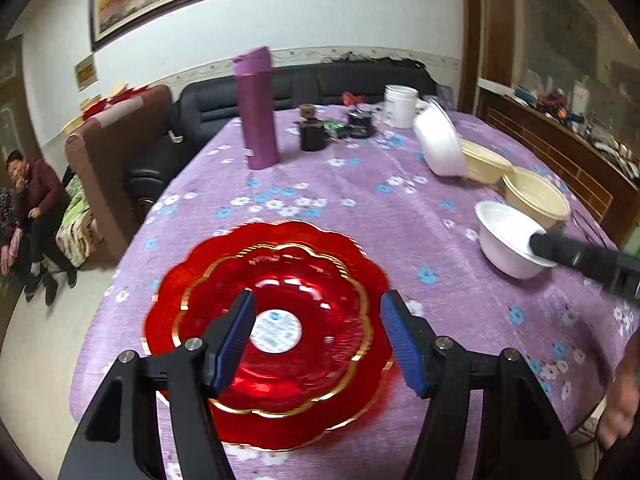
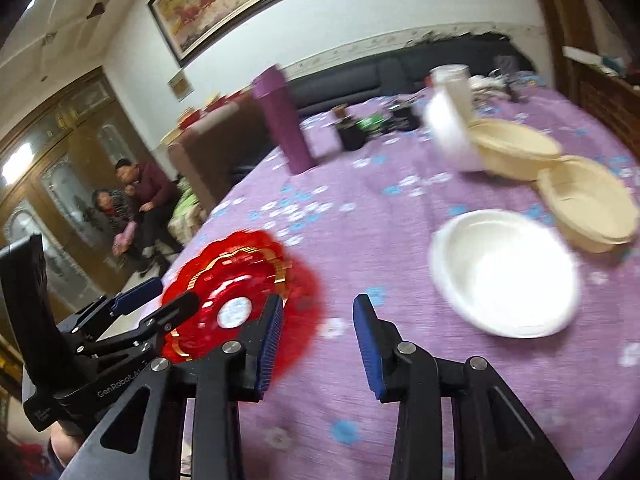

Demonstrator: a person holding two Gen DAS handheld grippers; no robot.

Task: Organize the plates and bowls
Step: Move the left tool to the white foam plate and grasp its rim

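Note:
Two red scalloped plates with gold rims (image 1: pixel 276 320) lie stacked on the purple flowered tablecloth (image 1: pixel 360 200), the smaller one on top. My left gripper (image 1: pixel 319 304) hovers open over them, its blue pads apart and not touching. The red plates (image 2: pixel 240 300) and the left gripper (image 2: pixel 158 300) also show in the right wrist view. My right gripper (image 2: pixel 319 306) stands open over bare cloth with nothing between its pads. A white bowl (image 2: pixel 504 272) sits upright just to its right. In the left wrist view one right gripper finger (image 1: pixel 560 252) lies at the white bowl's (image 1: pixel 508 236) rim.
Two cream bowls (image 1: pixel 536 196) (image 1: pixel 484 164) and a tilted white bowl (image 1: pixel 440 144) stand behind the white one. A tall purple flask (image 1: pixel 258 112), dark jars (image 1: pixel 312 132) and a white tub (image 1: pixel 400 106) crowd the far end. People sit at the left beyond the table edge.

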